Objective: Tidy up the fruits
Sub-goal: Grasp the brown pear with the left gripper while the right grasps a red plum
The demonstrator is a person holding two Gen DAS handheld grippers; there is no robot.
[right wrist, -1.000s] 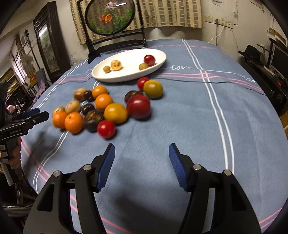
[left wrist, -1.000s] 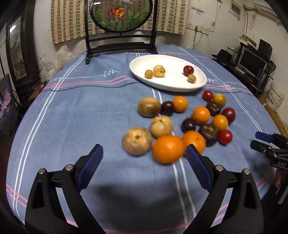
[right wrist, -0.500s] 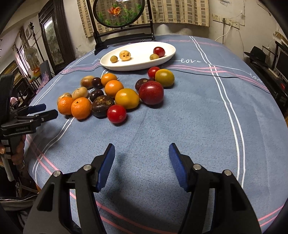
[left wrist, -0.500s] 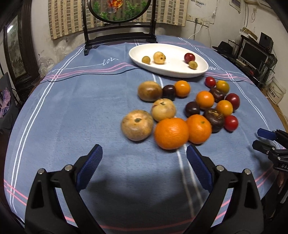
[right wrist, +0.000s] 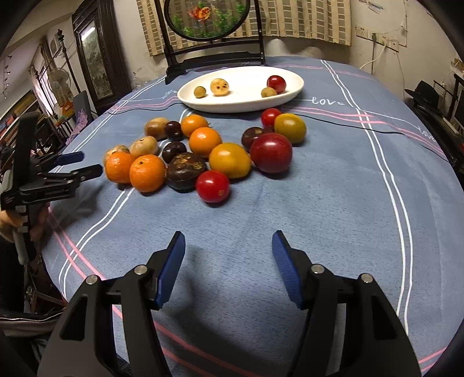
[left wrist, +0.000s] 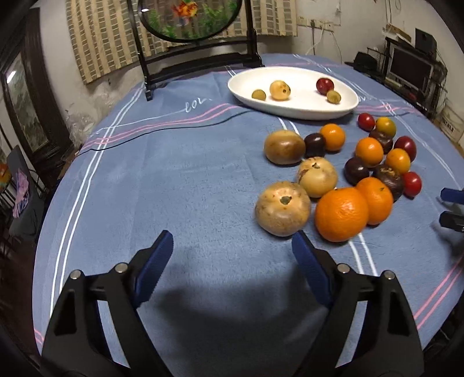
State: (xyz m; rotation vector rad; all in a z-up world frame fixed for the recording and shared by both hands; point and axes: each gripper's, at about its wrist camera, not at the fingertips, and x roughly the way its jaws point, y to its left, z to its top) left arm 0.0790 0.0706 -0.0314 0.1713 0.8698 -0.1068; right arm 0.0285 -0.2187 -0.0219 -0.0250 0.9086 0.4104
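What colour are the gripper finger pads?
Blue pads on black frames, clearest in the right wrist view.

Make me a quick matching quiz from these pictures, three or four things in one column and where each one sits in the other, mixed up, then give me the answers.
Things:
1. white oval plate
2. big dark red tomato
3. left gripper
4. round goldfish screen

Places:
A. beyond the plate, at the table's far edge
B. on the cloth, among the loose fruit
C. open, near the pale brown fruit
D. beyond the fruit pile, holding four small fruits

Pairs: 1-D, 2-B, 3-C, 4-A
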